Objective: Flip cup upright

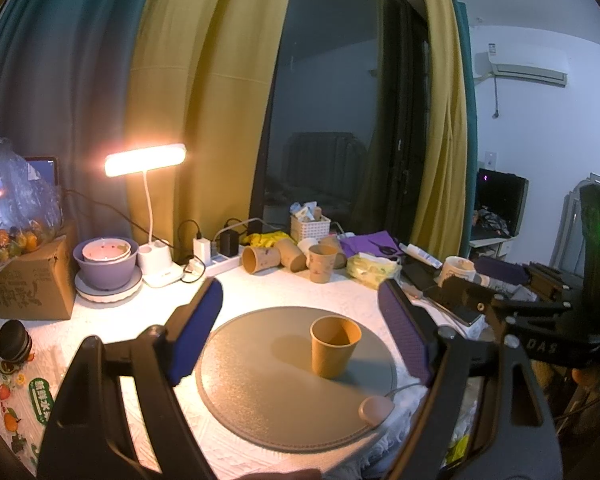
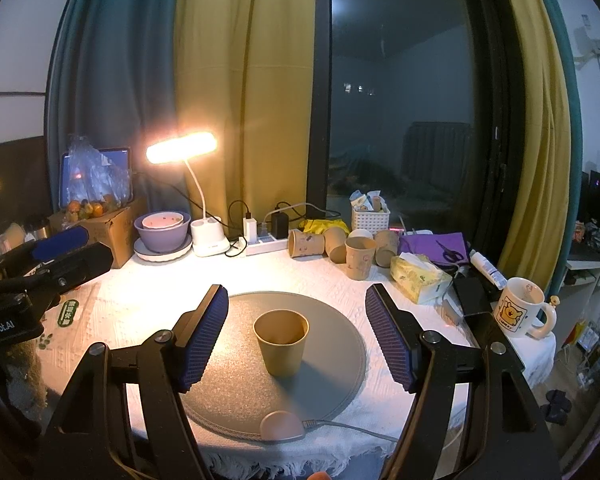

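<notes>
Paper cup (image 2: pixel 281 347): standing upright, mouth up, near centre of round grey mat (image 2: pixel 236 384). Right gripper (image 2: pixel 296 334): jaws spread wide, flanking the cup at 9 and 3 o'clock, apparently not touching. Left gripper (image 1: pixel 300 334): likewise spread, holding nothing.

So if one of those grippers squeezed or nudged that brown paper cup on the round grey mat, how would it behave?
The paper cup looks thin-walled and empty, so it is probably very light and would likely dent under a firm squeeze. Standing upright and narrower at its base on the grey mat, it might slide or tip when nudged near its rim.
</notes>
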`<state>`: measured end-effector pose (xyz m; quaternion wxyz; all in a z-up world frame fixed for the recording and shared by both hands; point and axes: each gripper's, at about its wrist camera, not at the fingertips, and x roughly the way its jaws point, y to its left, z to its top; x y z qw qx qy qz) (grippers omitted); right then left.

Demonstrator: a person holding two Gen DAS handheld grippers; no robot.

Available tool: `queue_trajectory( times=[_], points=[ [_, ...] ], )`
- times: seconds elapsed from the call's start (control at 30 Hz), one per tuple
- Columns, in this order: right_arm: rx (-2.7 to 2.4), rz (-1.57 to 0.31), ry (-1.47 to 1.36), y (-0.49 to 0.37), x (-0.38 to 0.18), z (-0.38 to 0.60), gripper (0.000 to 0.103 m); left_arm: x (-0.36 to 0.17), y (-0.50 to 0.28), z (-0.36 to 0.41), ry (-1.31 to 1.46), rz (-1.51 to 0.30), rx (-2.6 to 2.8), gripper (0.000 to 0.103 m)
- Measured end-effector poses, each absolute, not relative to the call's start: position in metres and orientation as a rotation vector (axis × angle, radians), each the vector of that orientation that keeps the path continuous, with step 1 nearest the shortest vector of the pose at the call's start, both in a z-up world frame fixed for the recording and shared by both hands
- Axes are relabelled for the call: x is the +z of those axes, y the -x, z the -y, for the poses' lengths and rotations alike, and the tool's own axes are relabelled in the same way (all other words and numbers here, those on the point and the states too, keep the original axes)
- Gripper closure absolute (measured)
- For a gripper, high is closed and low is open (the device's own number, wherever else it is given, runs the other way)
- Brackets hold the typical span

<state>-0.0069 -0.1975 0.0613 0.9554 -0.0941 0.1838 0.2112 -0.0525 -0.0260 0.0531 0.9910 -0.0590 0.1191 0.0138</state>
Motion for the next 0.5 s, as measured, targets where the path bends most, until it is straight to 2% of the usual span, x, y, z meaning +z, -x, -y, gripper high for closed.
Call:
queue_trajectory(
  times=[0.5],
  points=[
    [0.429,-0.373,0.191,0.0069,0.061,0.197,0.029,0.0531,0.0527,0.0266,0.119,-0.238,0.029,0.022]
  ],
)
